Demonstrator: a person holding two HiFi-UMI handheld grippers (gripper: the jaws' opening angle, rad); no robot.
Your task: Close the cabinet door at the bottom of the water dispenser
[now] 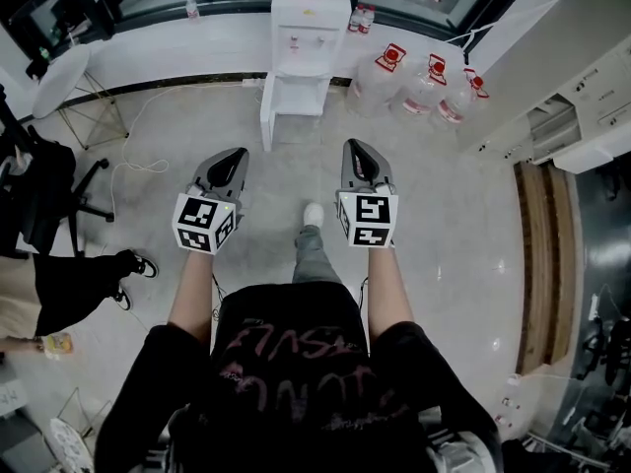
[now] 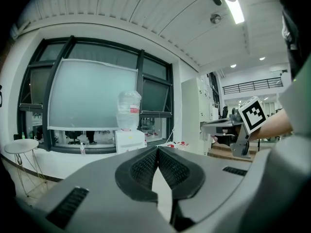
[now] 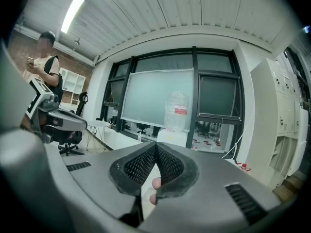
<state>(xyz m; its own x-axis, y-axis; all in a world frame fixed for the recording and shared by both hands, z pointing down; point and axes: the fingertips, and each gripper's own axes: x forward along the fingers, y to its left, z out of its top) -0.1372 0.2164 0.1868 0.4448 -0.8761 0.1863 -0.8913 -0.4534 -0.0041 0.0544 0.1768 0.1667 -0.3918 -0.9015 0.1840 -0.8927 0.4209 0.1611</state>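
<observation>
Office room, pale glossy floor (image 1: 444,225), big window (image 2: 92,96) on the far wall. Left gripper (image 2: 158,149): fingers fully closed, pads tip to tip, gripping nothing. Right gripper (image 3: 156,145) same: fingers pressed together, empty. Both are side by side above the floor, pointing toward the far wall. Water dispenser (image 1: 308,28) stands far centre against that wall, inverted bottle (image 2: 129,110) on top. Its bottom cabinet door (image 1: 266,116) is swung open to the left, compartment exposed. Both grippers are well short of it, no contact. Spare water jugs (image 1: 424,85) sit on the floor just right of the dispenser. Office chair (image 1: 49,190) and another person (image 1: 69,289) at left.
</observation>
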